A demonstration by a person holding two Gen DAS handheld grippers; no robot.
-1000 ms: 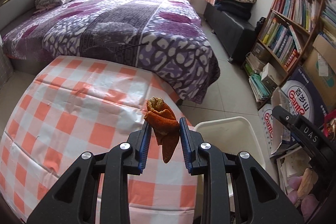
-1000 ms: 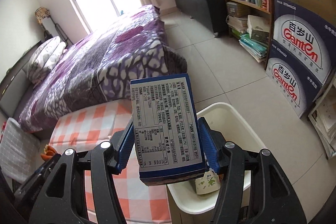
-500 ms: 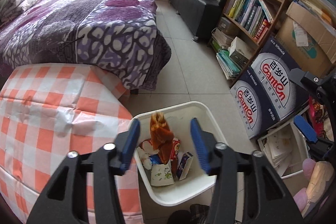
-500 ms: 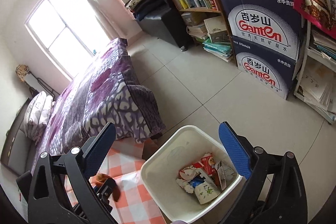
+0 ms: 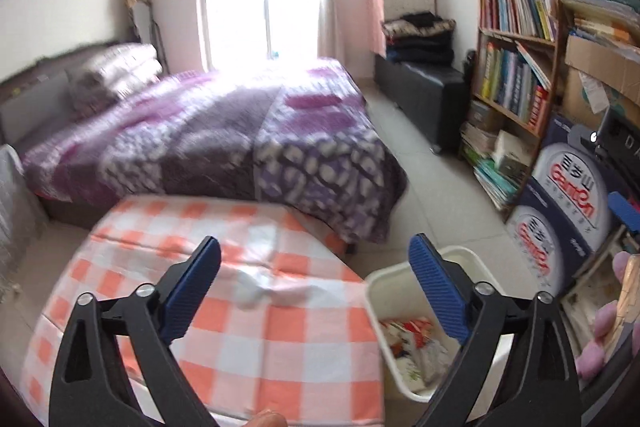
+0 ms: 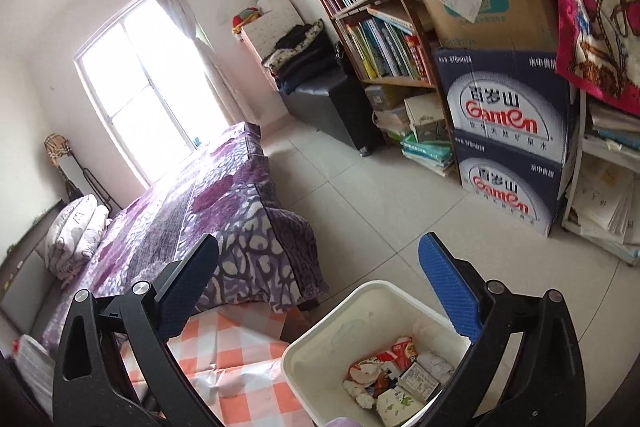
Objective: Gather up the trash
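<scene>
Both hands hold their tools up and level, each spread wide with nothing between the blue ribbed pads. The left tool hovers over the near edge of the tabletop with the orange-and-white checked cloth, its right finger over the rim of the white plastic waste bin; that view is smeared by motion. The right tool hangs above the same white plastic waste bin, which stands on the tiled floor just beside the tabletop. Inside the bin lies the collected trash: a red-and-white crumpled wrapper, a small carton with a printed label too fine to read, white wads of tissue and a pale pack with green marks. Against the wall two stacked dark-blue cardboard cases read "Ganten" in red, with Chinese characters and "570ml×24" along the top edge. A wooden bookshelf filled with books stands beside them.
</scene>
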